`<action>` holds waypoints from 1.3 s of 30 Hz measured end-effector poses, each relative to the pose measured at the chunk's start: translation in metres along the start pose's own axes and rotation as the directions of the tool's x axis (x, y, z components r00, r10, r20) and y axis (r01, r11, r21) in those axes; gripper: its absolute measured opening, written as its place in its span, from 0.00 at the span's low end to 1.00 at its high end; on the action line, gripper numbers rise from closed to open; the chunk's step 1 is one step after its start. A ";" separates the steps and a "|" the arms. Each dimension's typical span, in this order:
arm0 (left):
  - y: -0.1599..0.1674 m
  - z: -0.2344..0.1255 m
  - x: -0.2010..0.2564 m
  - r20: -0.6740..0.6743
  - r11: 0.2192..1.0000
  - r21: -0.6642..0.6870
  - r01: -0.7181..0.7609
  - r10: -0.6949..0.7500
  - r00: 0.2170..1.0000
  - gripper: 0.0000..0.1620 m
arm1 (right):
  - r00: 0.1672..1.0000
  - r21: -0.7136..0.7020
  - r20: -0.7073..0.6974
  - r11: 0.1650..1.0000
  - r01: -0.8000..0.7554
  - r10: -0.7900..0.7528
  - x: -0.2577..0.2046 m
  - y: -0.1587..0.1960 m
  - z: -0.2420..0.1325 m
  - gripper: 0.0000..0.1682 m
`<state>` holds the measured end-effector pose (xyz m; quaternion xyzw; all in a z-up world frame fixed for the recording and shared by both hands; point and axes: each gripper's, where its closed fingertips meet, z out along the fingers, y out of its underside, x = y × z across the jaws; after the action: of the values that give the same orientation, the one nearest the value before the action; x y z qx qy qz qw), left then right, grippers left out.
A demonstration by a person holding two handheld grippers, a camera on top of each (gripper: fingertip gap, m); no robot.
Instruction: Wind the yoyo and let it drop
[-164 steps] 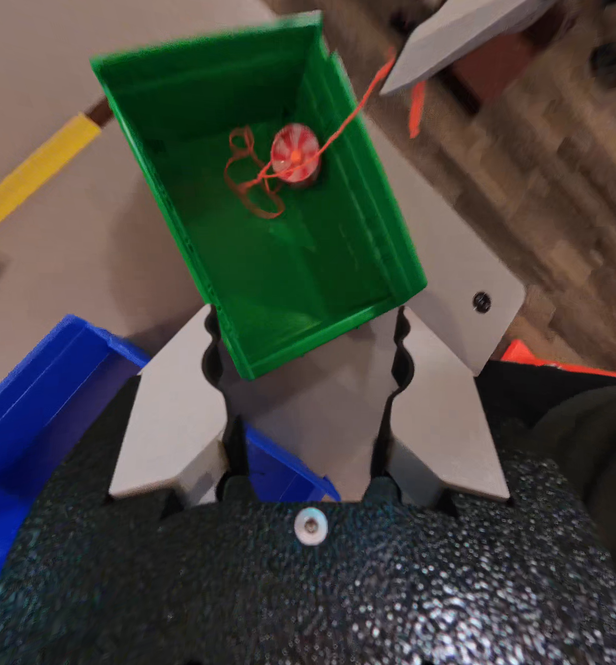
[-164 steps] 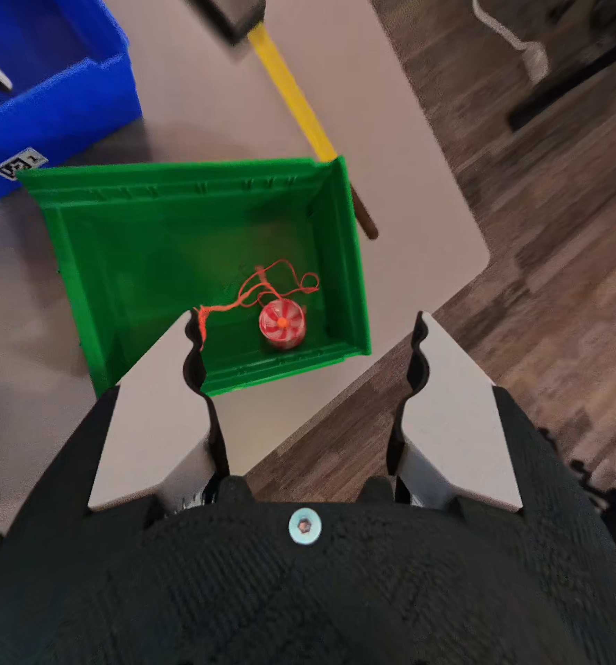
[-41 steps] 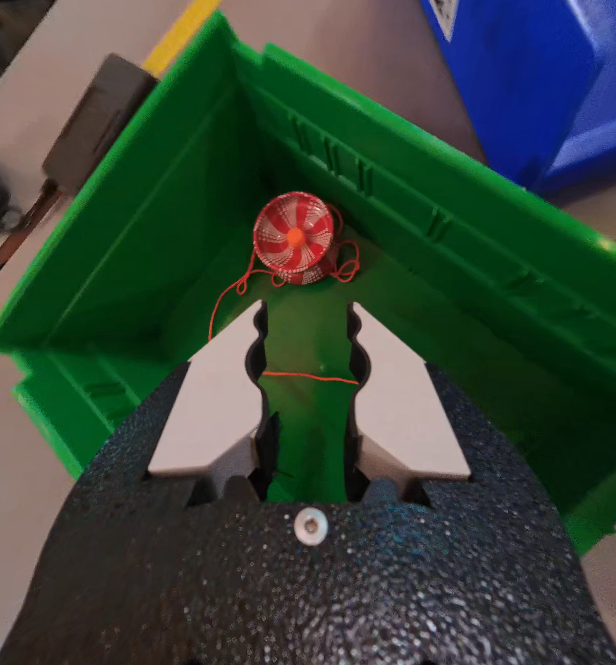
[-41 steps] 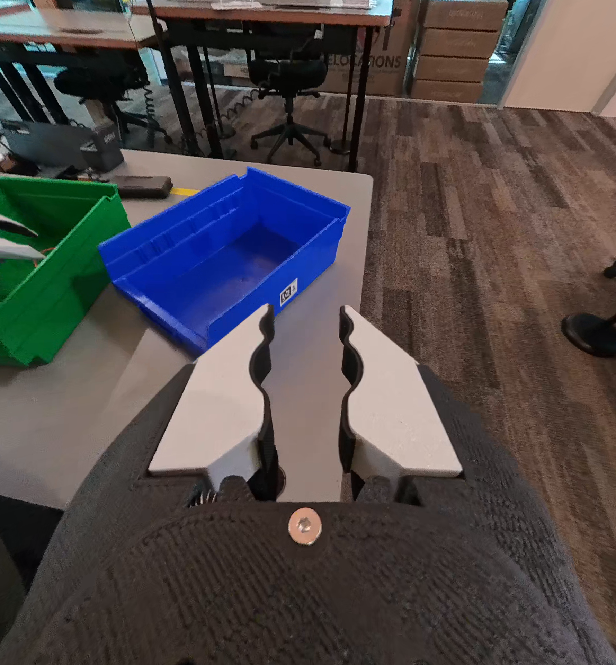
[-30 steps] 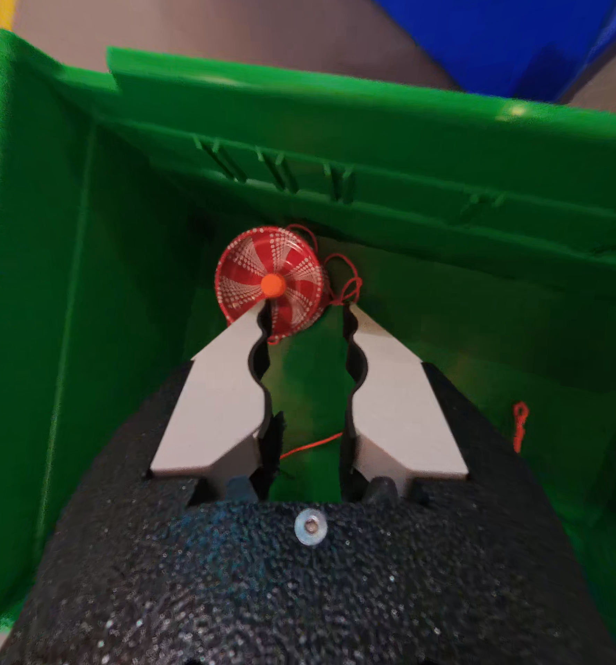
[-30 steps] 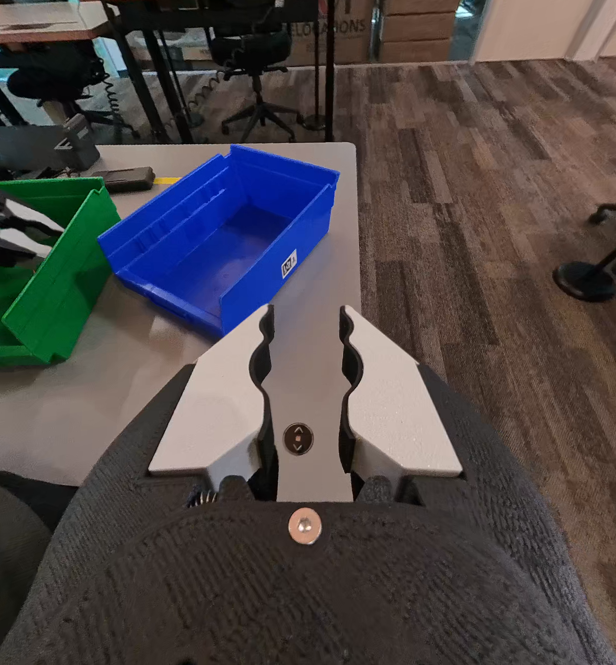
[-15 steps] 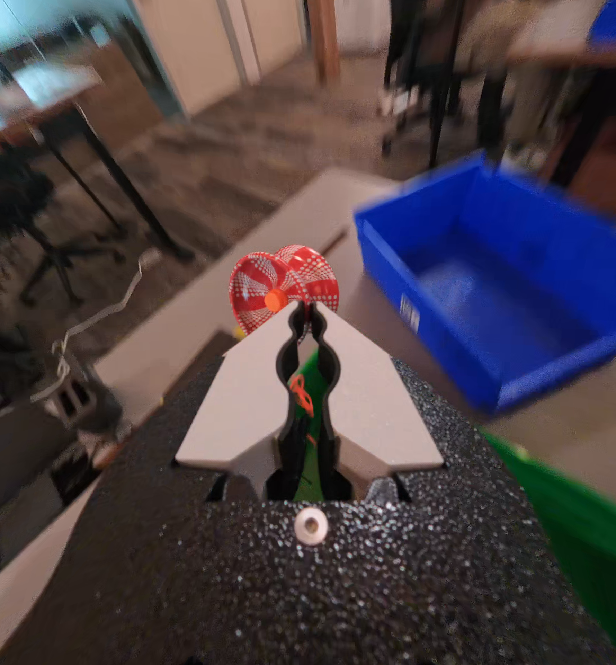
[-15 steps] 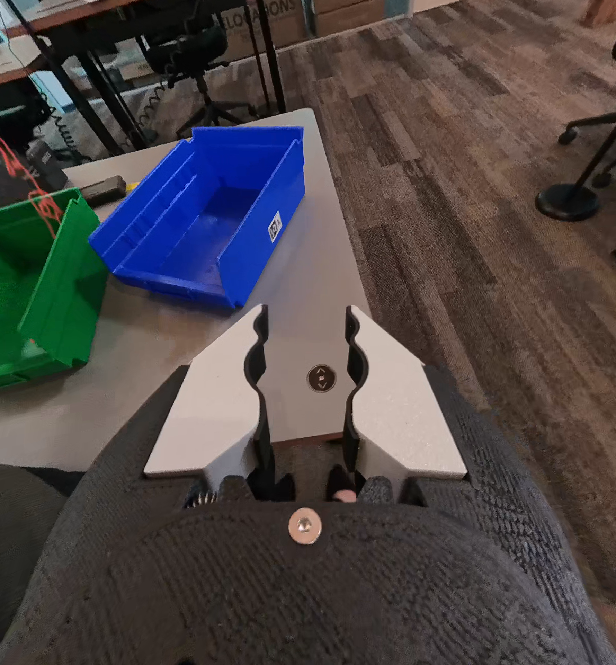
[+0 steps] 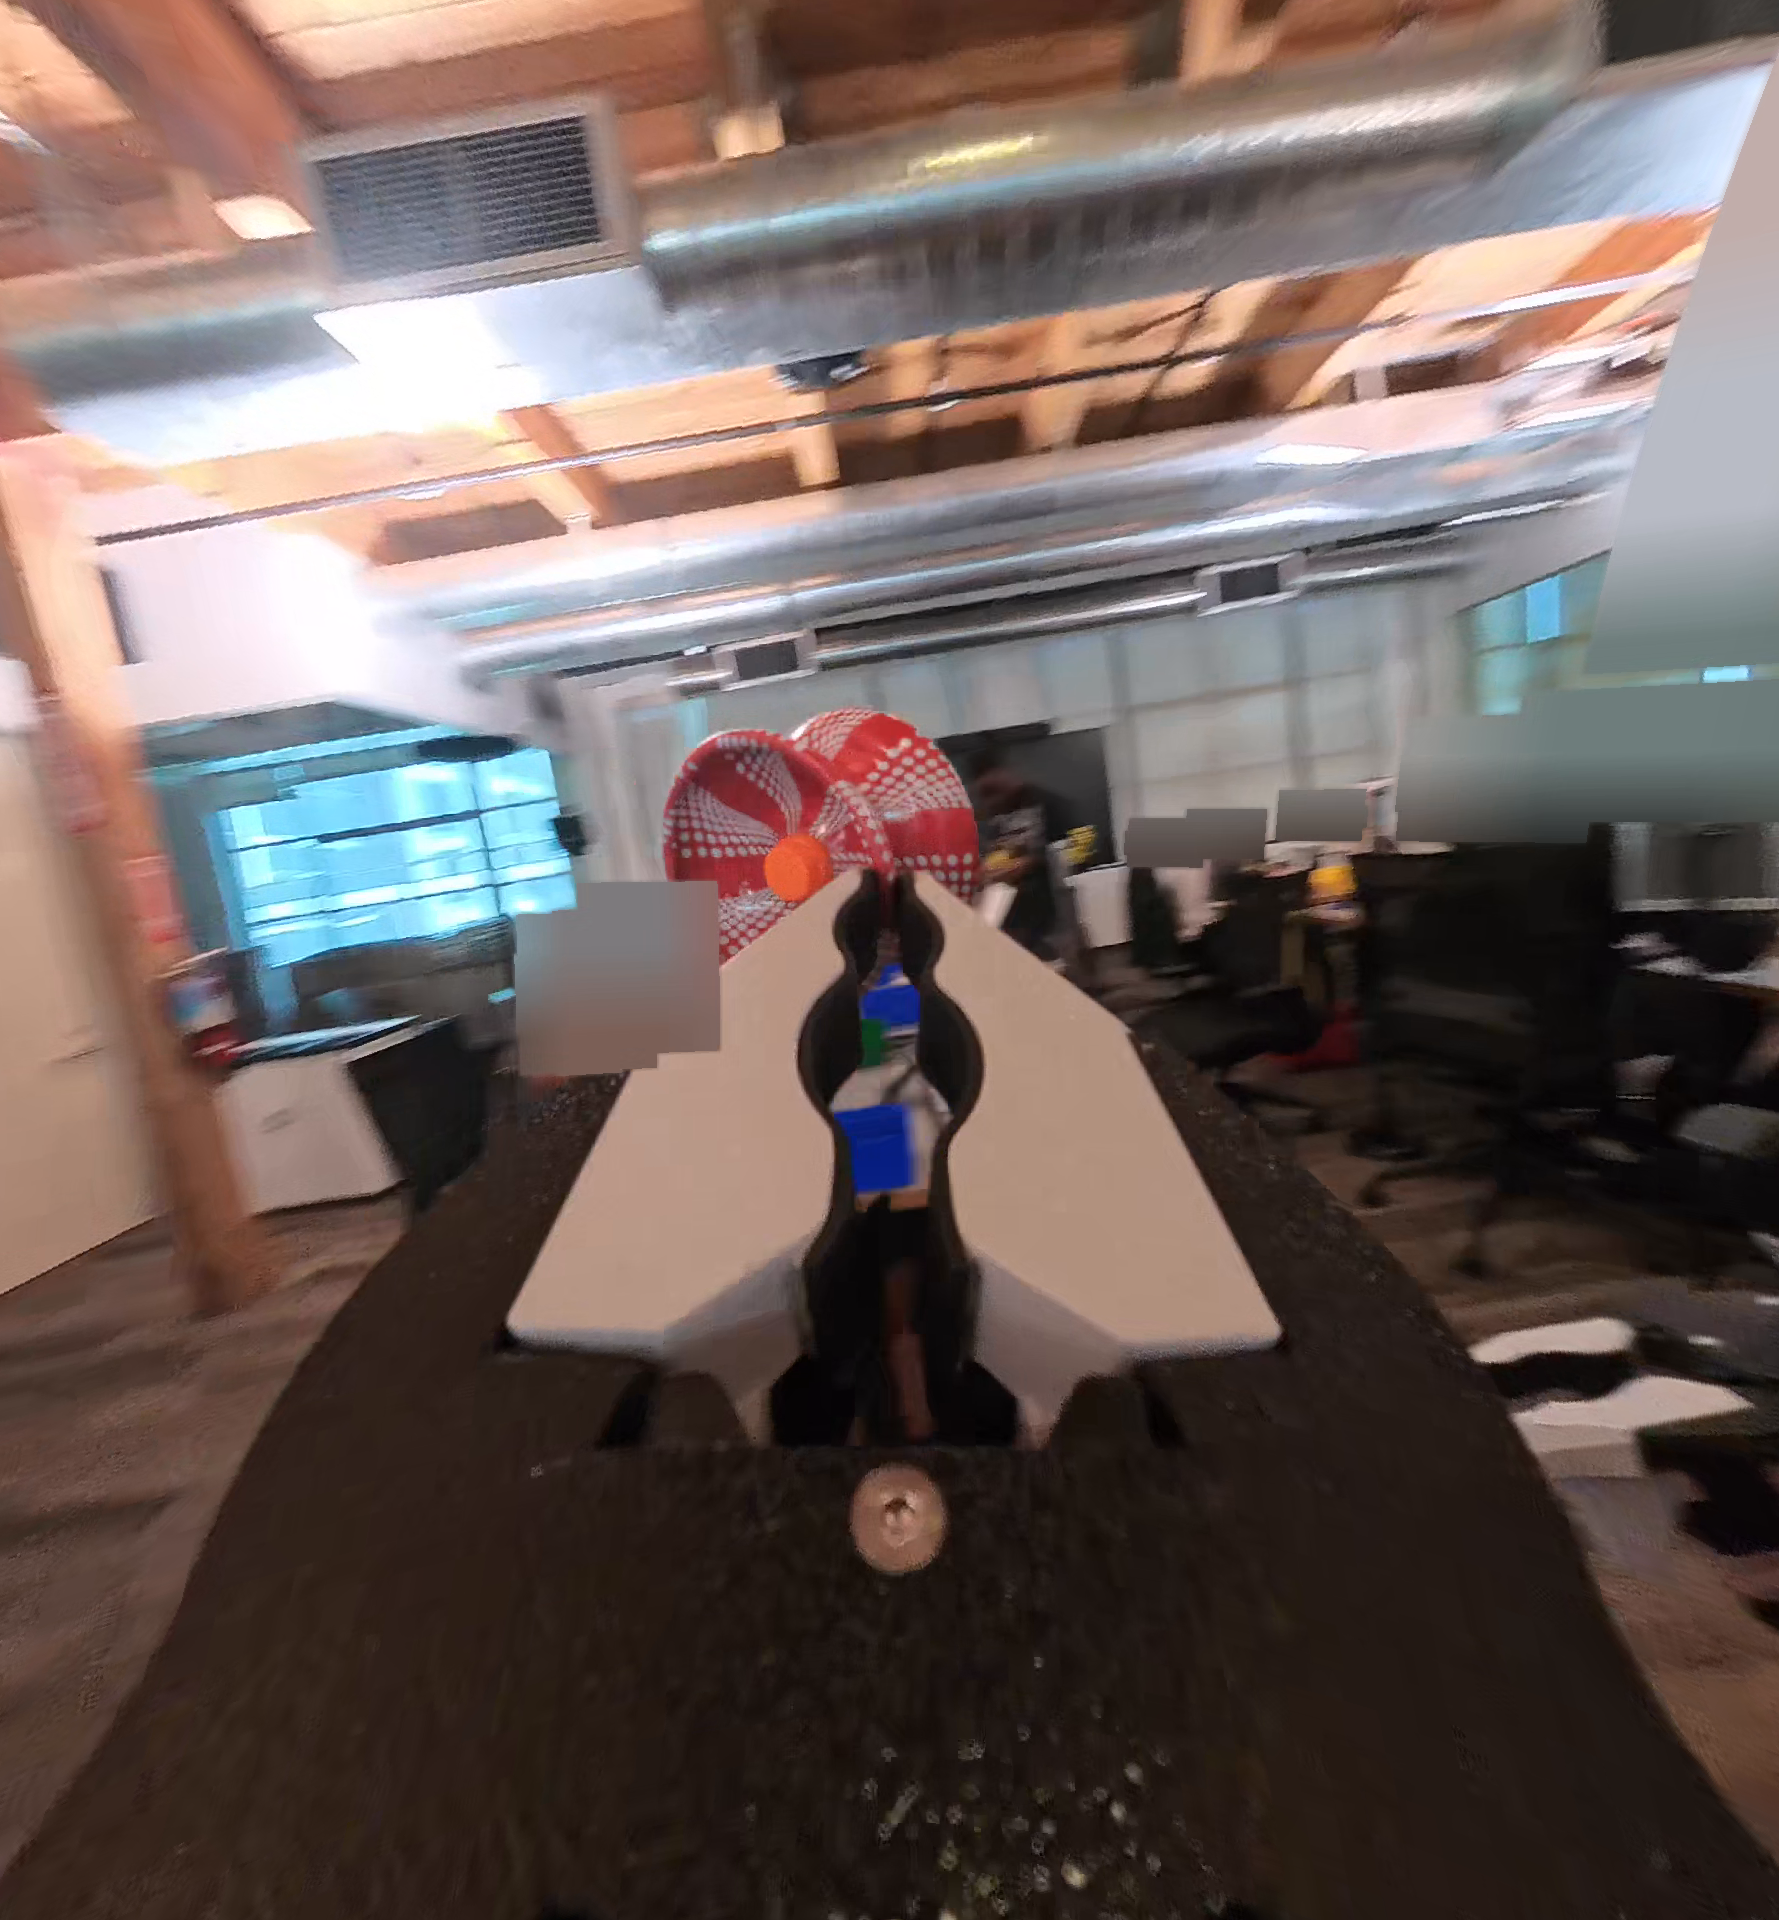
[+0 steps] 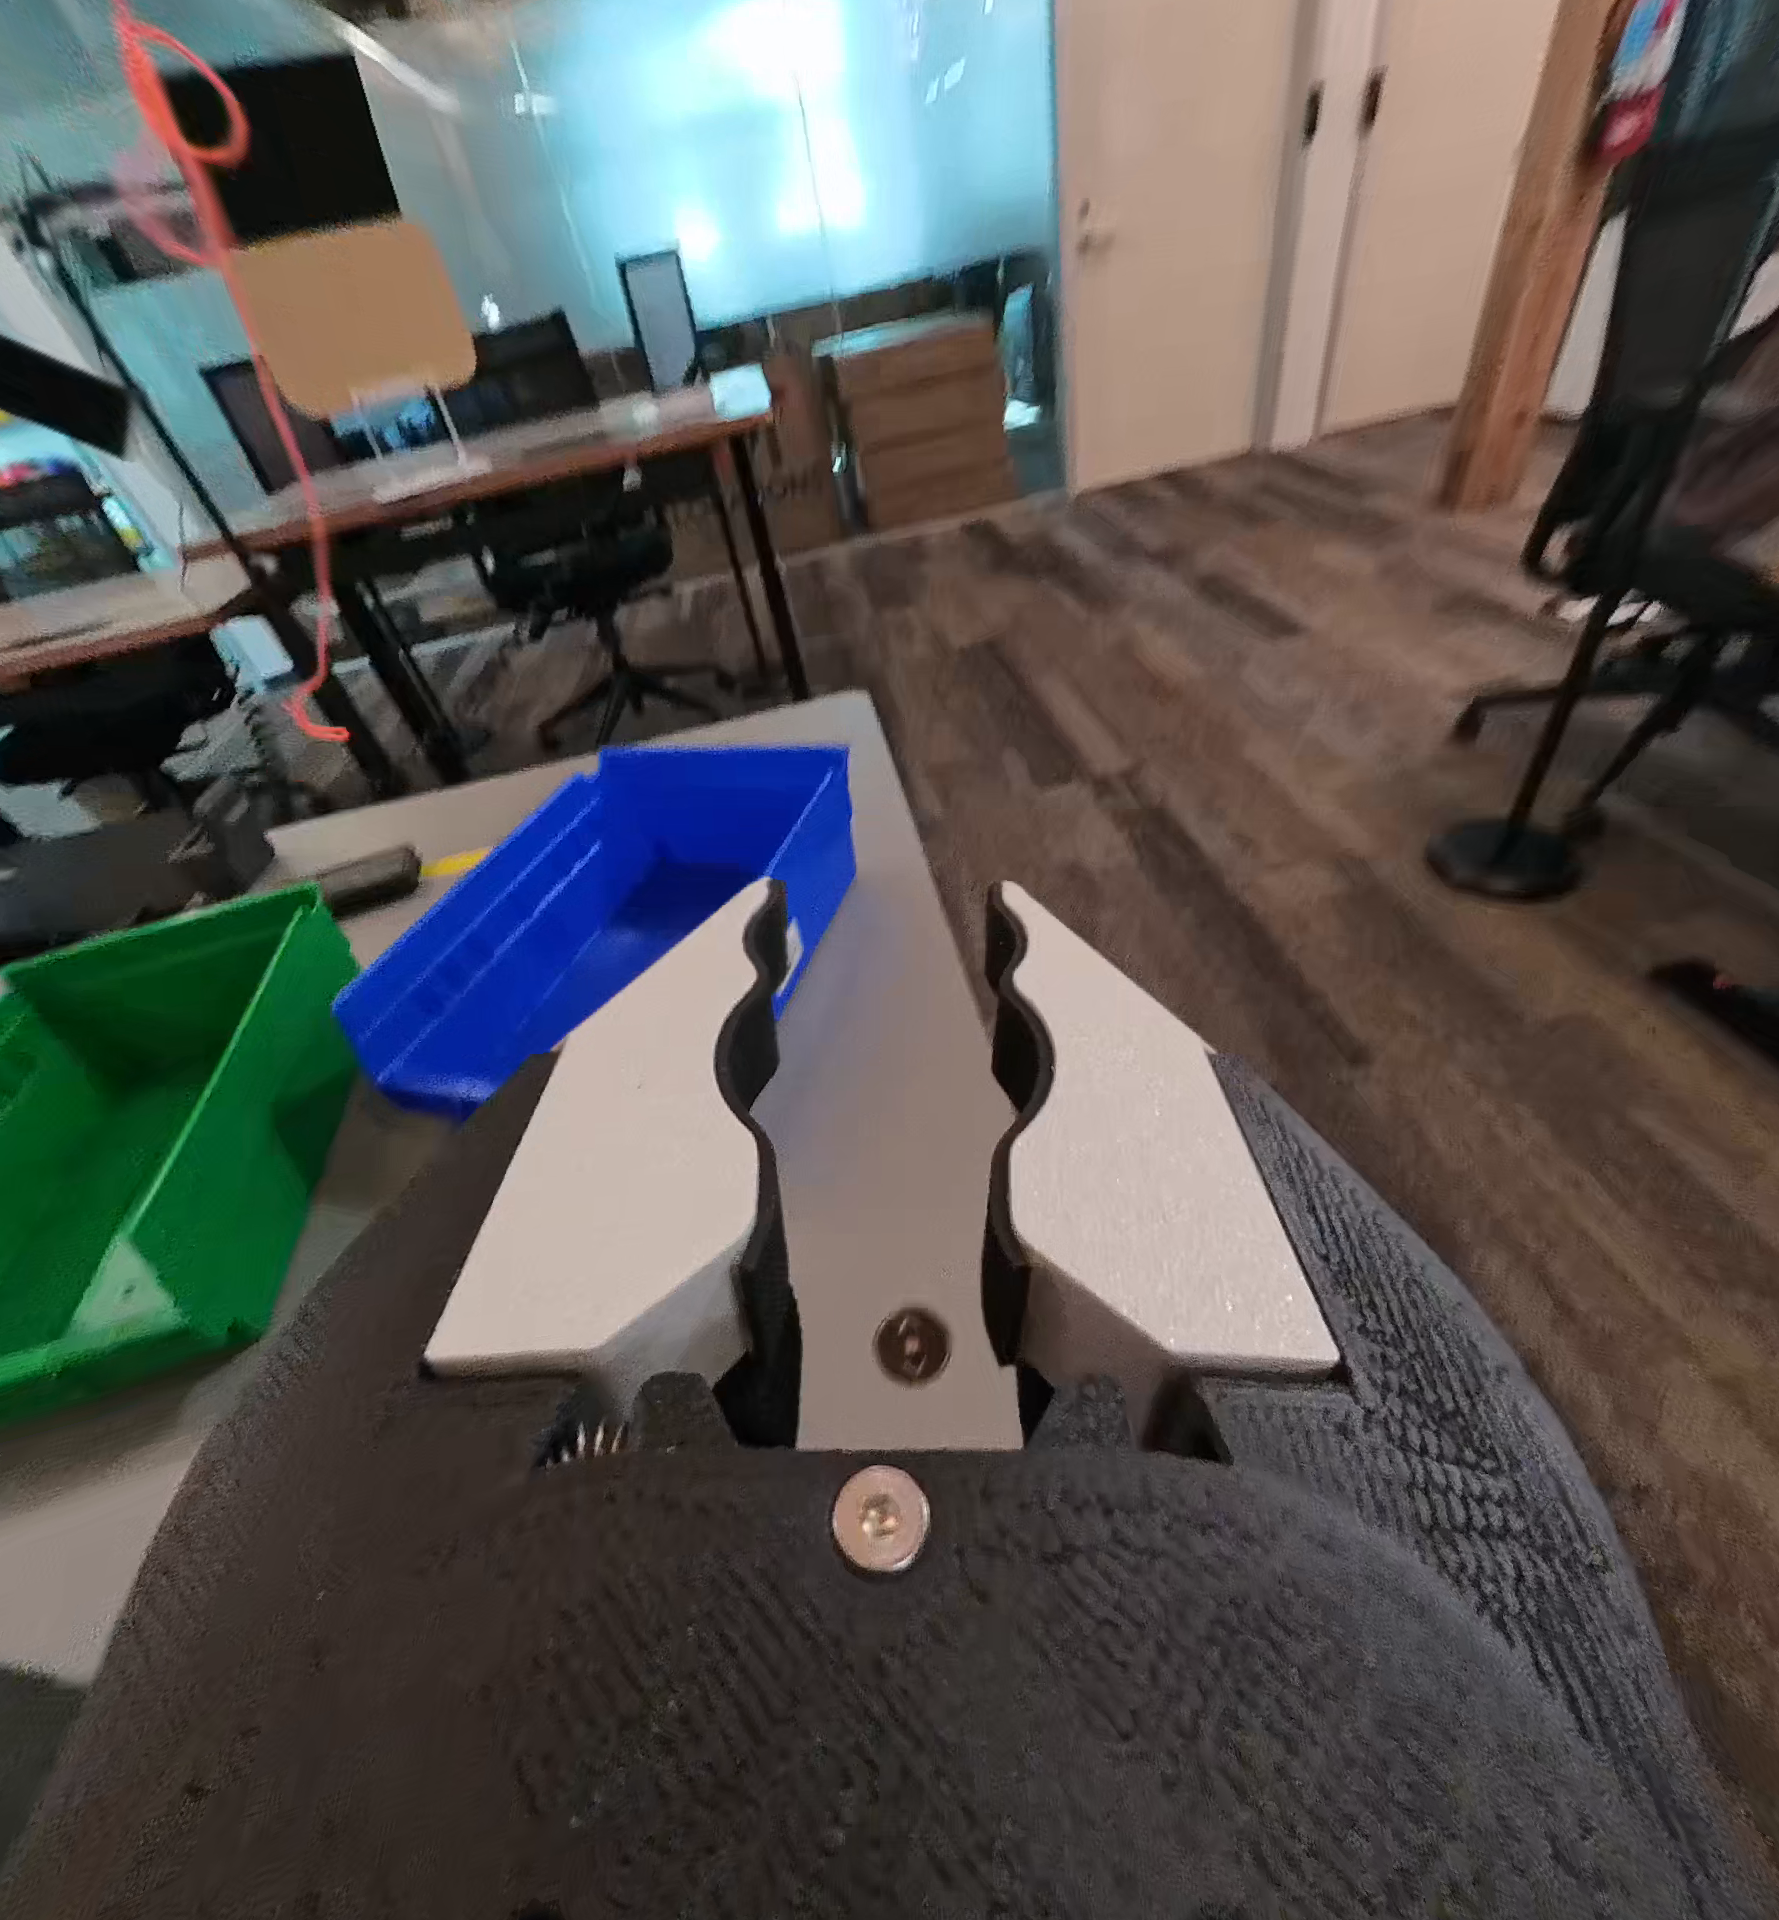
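- The left gripper is clenched on the yoyo, held high in the air, at the groove.
- The string hangs loose above the green bin; it is thin and soft, and probably tangles easily.
- The right gripper is released and empty over the table; it should pinch the string's end.

**Two wrist cameras, aimed apart**

My left wrist camera sits just behind the left gripper and is tipped up and level across the office, taking in ceiling ducts and distant desks; it is blurred. My right wrist camera sits behind the right gripper, angled down over the grey table, close to the blue bin and green bin, with floor beyond. I can pick out nothing that both views share.
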<state>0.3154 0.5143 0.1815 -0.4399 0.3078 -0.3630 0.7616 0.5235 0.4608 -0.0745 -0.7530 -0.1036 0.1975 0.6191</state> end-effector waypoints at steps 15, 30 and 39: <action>0.081 0.218 0.222 -0.573 0.942 -0.029 0.334 -0.289 0.767 0.01 | 0.897 0.371 -0.438 0.896 0.244 -0.063 0.127 -0.121 -0.158 0.17; 0.176 0.335 0.379 -0.800 0.981 -0.166 0.099 -0.192 0.568 0.00 | 0.741 0.346 -0.671 0.884 0.315 -0.002 0.222 -0.119 -0.284 0.18; 0.207 0.366 0.449 -0.865 0.928 -0.301 0.221 -0.363 0.345 0.01 | 0.647 0.174 -0.760 0.935 0.308 -0.072 0.240 -0.099 -0.291 0.18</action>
<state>0.9077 0.3800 0.0840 -0.2670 0.6106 -0.6519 0.3618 0.8722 0.3191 0.0266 -0.6536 0.1079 -0.1800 0.7272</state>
